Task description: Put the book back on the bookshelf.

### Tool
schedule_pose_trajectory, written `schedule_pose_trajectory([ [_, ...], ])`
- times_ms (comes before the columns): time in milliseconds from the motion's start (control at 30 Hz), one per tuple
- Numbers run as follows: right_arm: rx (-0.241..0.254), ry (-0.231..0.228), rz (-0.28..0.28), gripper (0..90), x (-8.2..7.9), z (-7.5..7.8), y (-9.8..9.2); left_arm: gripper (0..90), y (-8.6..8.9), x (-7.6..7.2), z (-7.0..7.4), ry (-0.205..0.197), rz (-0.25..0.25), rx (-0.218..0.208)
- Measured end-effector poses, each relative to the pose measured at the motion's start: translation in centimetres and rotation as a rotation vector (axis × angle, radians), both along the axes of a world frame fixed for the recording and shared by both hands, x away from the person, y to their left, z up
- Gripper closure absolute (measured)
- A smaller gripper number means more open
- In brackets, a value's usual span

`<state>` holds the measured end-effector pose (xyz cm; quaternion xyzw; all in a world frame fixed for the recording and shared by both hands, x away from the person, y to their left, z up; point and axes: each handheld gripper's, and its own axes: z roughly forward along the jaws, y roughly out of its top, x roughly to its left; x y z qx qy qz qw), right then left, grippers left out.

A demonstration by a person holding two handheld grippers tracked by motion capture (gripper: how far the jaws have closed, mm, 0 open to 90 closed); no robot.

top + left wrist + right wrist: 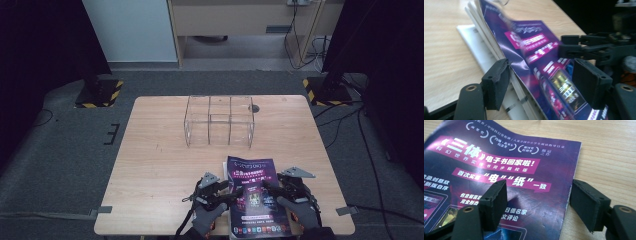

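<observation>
— Lay at the near edge of the table (150, 150), that purple magazine (253, 195), cover up, with a white booklet (472, 41) underneath on the left side.

— Gripped?

— Not squeezed on either side. Left gripper (541, 85): jaws apart, one pad against the lifted page edges, the other over the cover, no pinch to be seen. Right gripper (537, 203): jaws apart too, straddling the magazine's right edge, one pad over the print, the other beyond the edge above bare wood.

— Anything farther off?

— A clear divided box (219, 121), empty, standing mid-table, well apart from the magazine. Beyond the table, dark carpet and two striped stand bases (100, 92).
</observation>
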<state>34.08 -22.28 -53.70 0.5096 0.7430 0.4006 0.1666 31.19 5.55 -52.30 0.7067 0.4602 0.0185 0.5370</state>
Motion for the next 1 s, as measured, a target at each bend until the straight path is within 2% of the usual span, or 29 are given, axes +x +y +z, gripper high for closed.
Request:
schedule_pose_trajectory([
  [133, -0.002, 0.0, 0.001, 31.1, 0.0, 0.0, 0.0, 28.7, -0.1, 0.4, 0.0, -0.003, -0.029, -0.045],
  [167, -0.003, 0.0, 0.001, 31.3, 0.0, 0.0, 0.0, 28.6, -0.4, 0.5, 0.0, -0.007, -0.039, -0.039],
  [267, -0.004, -0.001, 0.001, 31.7, 0.0, 0.0, 0.0, 27.5, -1.0, 0.5, 0.2, -0.039, -0.048, 0.025],
  [300, -0.001, 0.0, 0.001, 31.7, 0.0, 0.0, 0.0, 27.0, -1.0, 0.5, 0.2, -0.039, -0.048, 0.045],
  [367, -0.002, 0.0, 0.002, 31.7, 0.0, 0.0, 0.0, 24.6, -1.0, 0.6, 0.1, -0.023, -0.026, 0.065],
  [433, -0.006, -0.002, 0.003, 32.1, 0.0, 0.0, 0.0, 21.6, -0.8, 0.7, -0.3, -0.016, 0.003, 0.11],
  [467, -0.009, -0.003, 0.001, 32.1, 0.0, 0.0, 0.0, 20.1, -0.7, 0.8, -0.7, -0.003, 0.022, 0.144],
  [500, -0.008, -0.002, 0.001, 32.1, 0.0, 0.0, 0.0, 20.0, -0.5, 1.0, -1.1, 0.018, 0.031, 0.156],
  [533, -0.009, -0.002, 0.001, 32.1, 0.0, 0.0, 0.0, 20.4, -0.3, 1.2, -1.5, 0.044, 0.034, 0.153],
  [567, -0.01, -0.003, 0.002, 32.2, 0.0, 0.0, 0.0, 22.9, 0.0, 1.2, -1.6, 0.054, 0.043, 0.126],
  [700, -0.009, -0.002, 0.001, 32.2, 0.0, 0.0, 0.0, 25.2, 0.0, 1.3, -1.5, 0.043, 0.03, 0.15],
  [833, -0.005, -0.001, 0.005, 32.2, 0.0, 0.0, -0.1, 27.4, 0.3, 2.3, -1.6, 0.061, 0.061, 0.126],
  [900, -0.006, -0.001, 0.016, 32.4, -0.1, 0.0, 0.0, 26.2, 0.1, 2.9, -1.5, 0.049, 0.074, 0.153],
  [1000, -0.002, 0.001, 0.014, 32.4, -0.1, 0.0, 0.0, 25.1, -0.4, 3.2, -1.4, 0.022, 0.102, 0.225],
])
